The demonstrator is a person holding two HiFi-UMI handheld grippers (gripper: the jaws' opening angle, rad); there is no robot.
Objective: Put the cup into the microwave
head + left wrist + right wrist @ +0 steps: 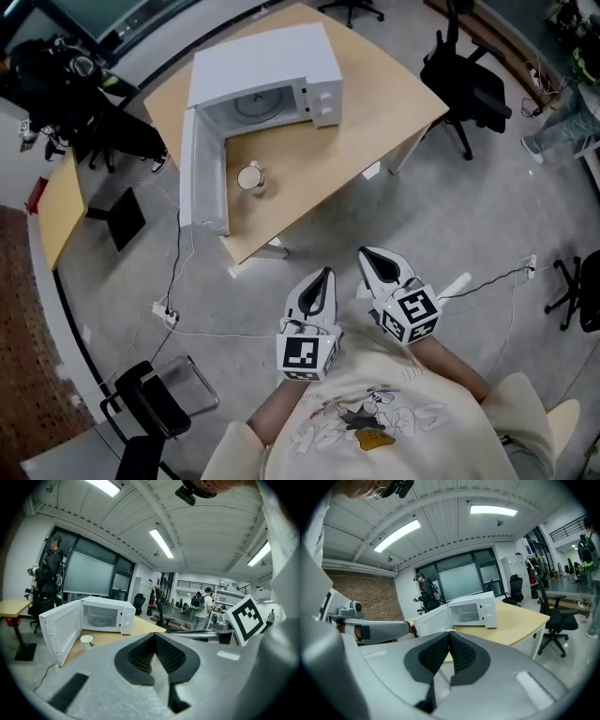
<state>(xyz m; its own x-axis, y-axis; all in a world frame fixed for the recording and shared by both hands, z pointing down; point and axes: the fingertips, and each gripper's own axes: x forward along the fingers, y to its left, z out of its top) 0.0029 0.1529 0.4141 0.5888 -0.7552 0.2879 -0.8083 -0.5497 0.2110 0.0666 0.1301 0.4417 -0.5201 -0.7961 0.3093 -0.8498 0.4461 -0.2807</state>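
Note:
A white microwave [272, 75] stands on the wooden table [375, 122] with its door [202, 169] swung wide open to the left. A small white cup [250, 177] sits upright on the table just in front of the open cavity. It also shows in the left gripper view, where the cup [86, 640] stands beside the microwave [105, 616]. My left gripper [325, 275] and right gripper [368, 254] hang side by side over the floor, close to my body and well short of the table. Both are shut with nothing in them. In the right gripper view the microwave [471, 611] shows, while the cup is hidden.
Black office chairs [469, 89] stand right of the table, another chair [150, 403] at lower left. A cable and power strip [164, 312] lie on the floor near the table's front corner. A second desk [56, 211] is at the left; a person [49, 573] stands behind it.

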